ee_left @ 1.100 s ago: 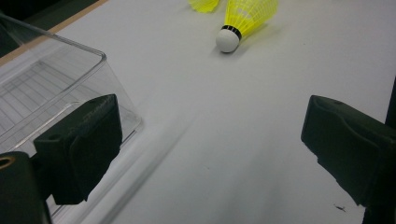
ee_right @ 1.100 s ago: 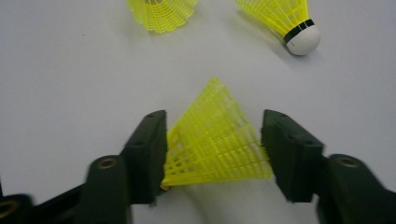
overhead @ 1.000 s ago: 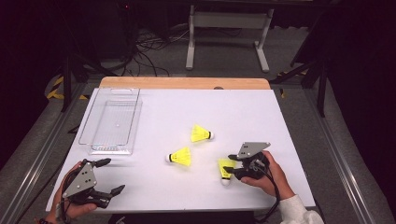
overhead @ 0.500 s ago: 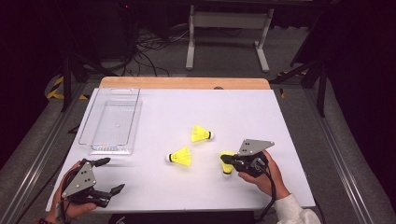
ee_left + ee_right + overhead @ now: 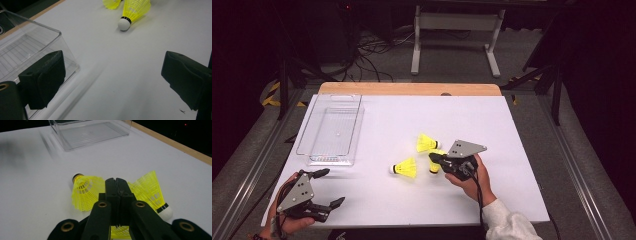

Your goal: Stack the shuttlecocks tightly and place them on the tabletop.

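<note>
Three yellow shuttlecocks are near the middle of the white table. One shuttlecock lies farther back. Another shuttlecock lies on its side with its white cork to the left. The third shuttlecock hangs by its skirt from my right gripper, which is shut on it just right of the other two. My left gripper rests open at the front left corner with nothing between its jaws.
A clear plastic tray stands empty at the left of the table, just beyond the left gripper. A wooden strip edges the far side. Dark floor with cables and a stand lies beyond.
The right hand has moved left and slightly away from the person, carrying the third shuttlecock up against the other two. The left hand has stayed put.
</note>
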A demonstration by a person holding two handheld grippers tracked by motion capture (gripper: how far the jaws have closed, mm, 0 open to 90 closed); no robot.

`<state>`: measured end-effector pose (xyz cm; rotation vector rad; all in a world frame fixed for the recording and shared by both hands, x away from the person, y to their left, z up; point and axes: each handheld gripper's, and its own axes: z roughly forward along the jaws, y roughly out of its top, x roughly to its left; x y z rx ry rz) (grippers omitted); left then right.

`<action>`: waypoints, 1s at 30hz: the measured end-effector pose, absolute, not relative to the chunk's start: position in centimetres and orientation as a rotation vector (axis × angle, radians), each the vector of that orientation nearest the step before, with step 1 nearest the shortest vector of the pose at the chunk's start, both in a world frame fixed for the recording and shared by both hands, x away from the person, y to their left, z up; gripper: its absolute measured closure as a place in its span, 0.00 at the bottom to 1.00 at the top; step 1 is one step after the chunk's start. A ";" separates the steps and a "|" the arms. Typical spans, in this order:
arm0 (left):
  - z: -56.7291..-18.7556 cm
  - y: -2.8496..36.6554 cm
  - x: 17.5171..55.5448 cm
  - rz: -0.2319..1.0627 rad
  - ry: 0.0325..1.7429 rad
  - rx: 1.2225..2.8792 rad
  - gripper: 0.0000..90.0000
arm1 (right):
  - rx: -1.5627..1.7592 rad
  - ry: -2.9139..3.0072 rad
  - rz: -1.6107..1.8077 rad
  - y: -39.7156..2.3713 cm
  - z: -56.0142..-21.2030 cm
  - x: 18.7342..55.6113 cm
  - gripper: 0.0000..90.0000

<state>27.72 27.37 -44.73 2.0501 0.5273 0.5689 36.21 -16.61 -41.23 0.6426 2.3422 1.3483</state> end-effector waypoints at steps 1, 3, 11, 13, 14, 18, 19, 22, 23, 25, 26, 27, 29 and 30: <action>-44.7 27.4 27.7 0.568 0.526 2.049 0.07 | 0.655 2.337 1.356 -16.3 -41.4 36.4 0.99; -44.7 27.4 27.7 0.568 0.526 2.050 0.07 | 0.667 2.331 1.348 -16.1 -41.6 36.5 0.99; -44.7 27.3 27.7 0.564 0.527 2.052 0.07 | 0.683 2.373 1.297 -16.7 -42.6 36.2 0.96; -44.7 27.4 27.7 0.568 0.526 2.049 0.07 | 0.689 2.371 1.301 -17.3 -42.6 35.9 0.94; -44.7 27.4 27.7 0.568 0.526 2.049 0.07 | 0.689 2.371 1.301 -17.3 -42.6 35.9 0.94; -44.7 27.4 27.7 0.566 0.527 2.052 0.07 | 0.729 2.375 1.296 -18.7 -42.7 35.5 0.90; -44.7 27.4 27.7 0.569 0.525 2.052 0.07 | 0.737 2.375 1.296 -18.9 -42.7 35.4 0.90; -44.7 27.4 27.7 0.569 0.527 2.053 0.07 | 0.759 2.391 1.286 -19.8 -42.8 35.1 0.89; -44.7 27.4 27.7 0.568 0.528 2.053 0.07 | 0.761 2.397 1.280 -20.0 -42.9 34.9 0.89; -44.7 27.4 27.7 0.570 0.529 2.050 0.07 | 0.762 2.419 1.268 -20.5 -43.1 34.6 0.88; -44.7 27.4 27.7 0.570 0.529 2.050 0.07 | 0.762 2.419 1.268 -20.5 -43.1 34.6 0.88; -44.7 27.4 27.6 0.571 0.528 2.052 0.07 | 0.759 2.433 1.260 -20.6 -43.2 34.5 0.88; -44.7 27.3 27.6 0.573 0.522 2.053 0.07 | 0.758 2.463 1.238 -21.0 -43.5 34.1 0.86; -44.7 27.3 27.6 0.574 0.523 2.053 0.07 | 0.755 2.480 1.236 -21.1 -43.7 34.0 0.84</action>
